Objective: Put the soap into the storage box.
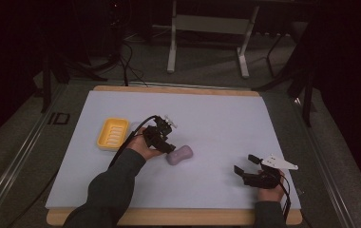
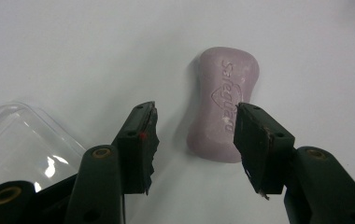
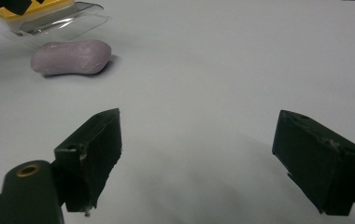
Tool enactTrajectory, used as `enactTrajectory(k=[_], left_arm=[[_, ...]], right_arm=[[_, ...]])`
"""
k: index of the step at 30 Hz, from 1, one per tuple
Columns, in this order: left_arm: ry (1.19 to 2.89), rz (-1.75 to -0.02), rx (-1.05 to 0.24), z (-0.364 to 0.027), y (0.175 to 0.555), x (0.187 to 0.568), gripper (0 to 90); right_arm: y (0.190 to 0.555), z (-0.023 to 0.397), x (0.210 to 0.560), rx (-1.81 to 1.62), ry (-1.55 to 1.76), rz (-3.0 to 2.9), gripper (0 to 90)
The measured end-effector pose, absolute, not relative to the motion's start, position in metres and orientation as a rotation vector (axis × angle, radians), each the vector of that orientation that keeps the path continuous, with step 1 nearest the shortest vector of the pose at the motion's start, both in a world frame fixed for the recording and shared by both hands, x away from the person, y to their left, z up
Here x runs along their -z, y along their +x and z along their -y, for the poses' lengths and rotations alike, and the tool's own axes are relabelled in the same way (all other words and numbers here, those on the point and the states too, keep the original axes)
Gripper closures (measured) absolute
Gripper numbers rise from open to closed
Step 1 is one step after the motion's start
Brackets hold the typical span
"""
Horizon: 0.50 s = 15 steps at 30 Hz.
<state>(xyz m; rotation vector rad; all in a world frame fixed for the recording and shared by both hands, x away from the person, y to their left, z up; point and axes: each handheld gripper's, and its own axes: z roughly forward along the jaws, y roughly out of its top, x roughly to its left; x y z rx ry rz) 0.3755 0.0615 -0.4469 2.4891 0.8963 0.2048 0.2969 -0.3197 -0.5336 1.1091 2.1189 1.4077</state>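
Near the surface's middle, the soap (image 2: 223, 106) lies lengthwise between the left claw's (image 2: 195, 140) jaws, released; the right claw (image 3: 196, 158), also released, is well apart.

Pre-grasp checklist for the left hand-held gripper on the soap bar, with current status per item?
1. Soap bar lies flat on the table, nothing on top of it: ok.
2. Left hand-held gripper lined up on the bar: not ok, the bar sits toward one jaw and mostly beyond the tips.
3. Pads pressing on the bar: not ok, jaws stand apart, no grip yet.
4. Clear lid out of the closing path: ok, it lies off to the side, outside the jaws.
5. Yellow soap dish open to receive the bar: ok.
6. Right hand-held gripper out of the way: ok, open and far from the bar.
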Motion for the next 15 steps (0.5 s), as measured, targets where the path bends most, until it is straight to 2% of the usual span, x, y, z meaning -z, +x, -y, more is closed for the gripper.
enactTrajectory(k=[15], left_arm=[[2.515, -0.879, -0.185, -0.0515, 0.3792, 0.4522, 48.9]], right_arm=[[0.2968, 0.3197, 0.5335, -1.408, 1.107, -2.12, 15.5]])
